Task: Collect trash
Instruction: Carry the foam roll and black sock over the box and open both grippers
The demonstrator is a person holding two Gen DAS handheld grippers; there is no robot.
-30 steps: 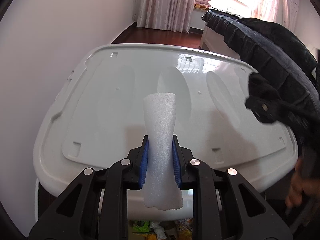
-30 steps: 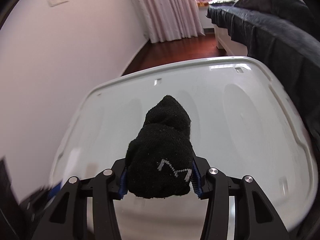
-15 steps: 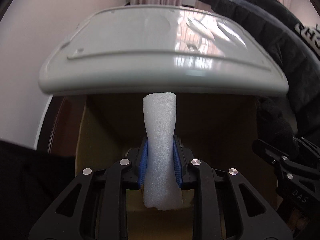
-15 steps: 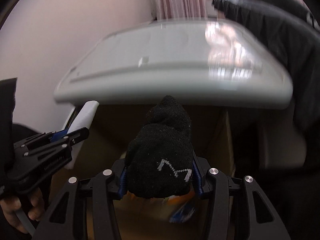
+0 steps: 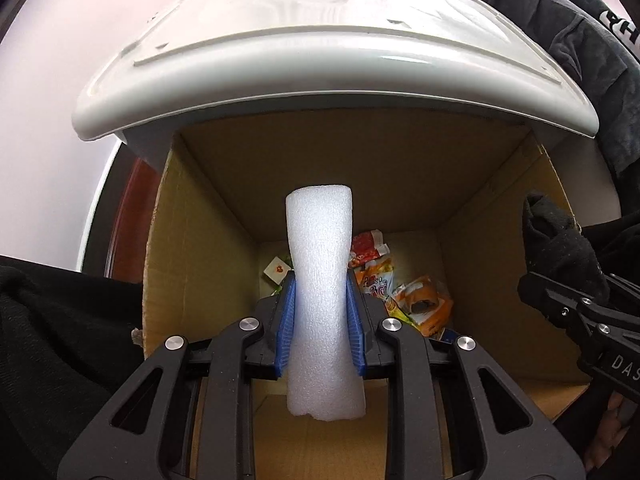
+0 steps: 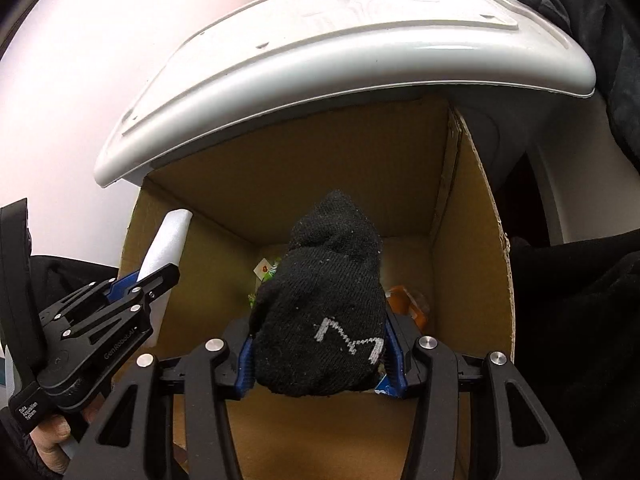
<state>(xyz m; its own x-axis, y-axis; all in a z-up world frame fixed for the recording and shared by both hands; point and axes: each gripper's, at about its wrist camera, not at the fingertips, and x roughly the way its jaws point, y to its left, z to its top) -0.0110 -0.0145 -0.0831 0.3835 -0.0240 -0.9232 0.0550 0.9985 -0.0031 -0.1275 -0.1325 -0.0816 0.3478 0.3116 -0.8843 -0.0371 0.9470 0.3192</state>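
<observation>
Pale wall and a white plastic lid point(image 5: 332, 52) now sit above; a second ago both tongs looked across that lid, now down into the brown cardboard box point(image 5: 400, 172) of crinkly wrappers point(image 5: 400, 284). Left tongs point(image 5: 320, 312) clamp a spongy white foam roll point(image 5: 320, 280); right tongs point(image 6: 318, 344) clamp a knitted black sock point(image 6: 320, 312), ready to drop.

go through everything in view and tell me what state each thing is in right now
Left claw: shut on the foam piece.
Foam piece: upright, pinched mid-length, over the box.
Right claw: shut on the black sock.
Black sock: bunched, held over the box.
Cardboard box: open, wrappers at the bottom.
</observation>
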